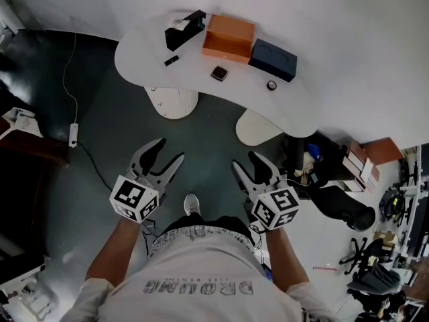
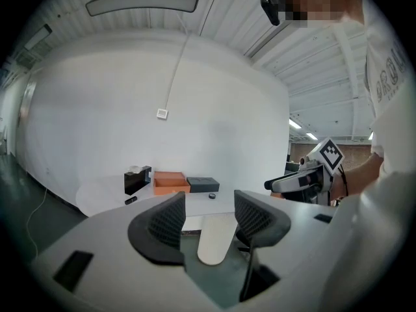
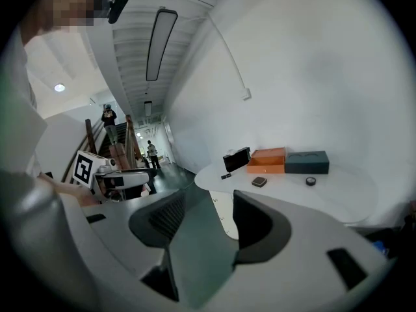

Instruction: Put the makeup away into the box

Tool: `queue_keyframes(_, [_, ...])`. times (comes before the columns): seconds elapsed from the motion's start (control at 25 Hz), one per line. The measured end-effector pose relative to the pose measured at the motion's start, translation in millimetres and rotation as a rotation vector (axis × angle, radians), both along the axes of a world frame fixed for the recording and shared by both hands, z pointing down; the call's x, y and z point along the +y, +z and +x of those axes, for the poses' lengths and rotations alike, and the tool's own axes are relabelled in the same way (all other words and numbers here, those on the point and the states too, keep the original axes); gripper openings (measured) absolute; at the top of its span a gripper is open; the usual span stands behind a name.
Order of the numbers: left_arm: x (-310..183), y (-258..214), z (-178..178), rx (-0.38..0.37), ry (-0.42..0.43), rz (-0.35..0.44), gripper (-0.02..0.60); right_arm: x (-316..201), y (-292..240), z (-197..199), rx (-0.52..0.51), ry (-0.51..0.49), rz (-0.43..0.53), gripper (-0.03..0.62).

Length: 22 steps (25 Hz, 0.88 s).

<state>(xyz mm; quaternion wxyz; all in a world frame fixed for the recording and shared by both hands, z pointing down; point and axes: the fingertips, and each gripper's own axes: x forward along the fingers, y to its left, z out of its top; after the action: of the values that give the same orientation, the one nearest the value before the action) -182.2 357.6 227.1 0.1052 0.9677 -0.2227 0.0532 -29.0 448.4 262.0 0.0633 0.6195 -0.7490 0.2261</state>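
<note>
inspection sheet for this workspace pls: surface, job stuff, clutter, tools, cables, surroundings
surface: white table, curved edge
job's things: orange box; black stick, compact and round jar loose on the table
clutter: black box and dark blue box flank the orange box
grippers: left tool and right tool open, empty, short of the table
cables: white cable on the floor, left
surroundings: black chair, boxes, right

Left gripper (image 1: 169,150) held out ahead of the torso, jaws apart with nothing between them, right gripper (image 1: 247,161) alongside it, well apart, jaws likewise parted and empty, both forearms (image 1: 106,259) extended forward
</note>
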Motion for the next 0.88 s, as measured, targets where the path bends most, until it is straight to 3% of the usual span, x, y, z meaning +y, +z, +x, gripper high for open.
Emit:
queue_keyframes(0.56, [-62.3, -4.3, 1.9, 0.019, -0.010, 0.008, 0.252, -66.9, -6.4, 5.0, 0.012, -0.001, 0.015, 0.242])
queue_keyframes(0.88, [-99.2, -1.8, 28.8, 0.019, -0.015, 0.014, 0.252, -105.9, 1.9, 28.0, 0.002, -0.014, 0.016, 0.242])
